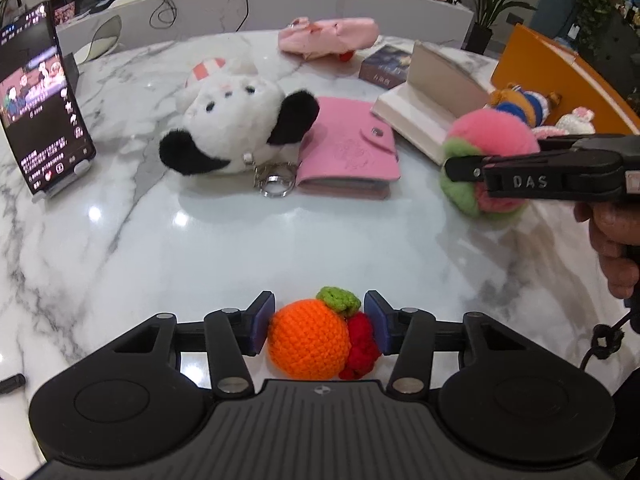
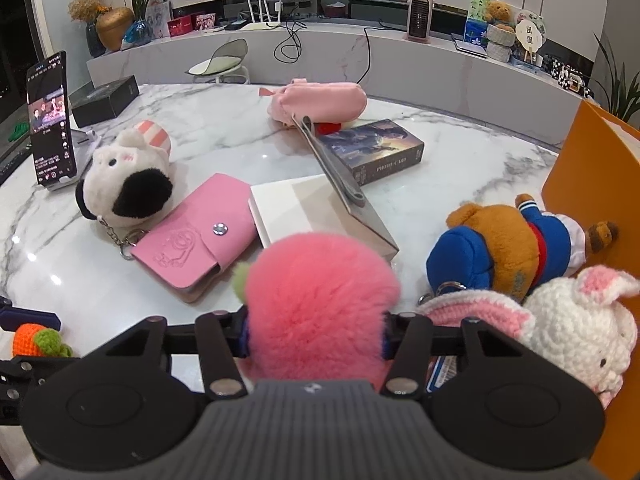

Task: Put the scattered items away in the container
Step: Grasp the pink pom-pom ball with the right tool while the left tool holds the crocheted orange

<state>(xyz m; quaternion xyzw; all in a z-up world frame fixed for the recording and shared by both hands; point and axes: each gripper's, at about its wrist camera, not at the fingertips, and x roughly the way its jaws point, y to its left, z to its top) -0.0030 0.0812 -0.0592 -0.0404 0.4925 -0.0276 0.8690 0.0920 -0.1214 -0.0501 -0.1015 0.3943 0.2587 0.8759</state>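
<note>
Barely started, tbh. Your left gripper [image 1: 319,326] pinching crochet orange [image 1: 308,340] near table edge; right gripper [image 2: 316,336] squeezing pink pom-pom [image 2: 320,300]. Further out: pink wallet [image 2: 192,236], panda plush [image 2: 124,184], bear [image 2: 504,248], bunny [image 2: 576,320] still loose. Orange container [image 2: 596,184] far right.
</note>
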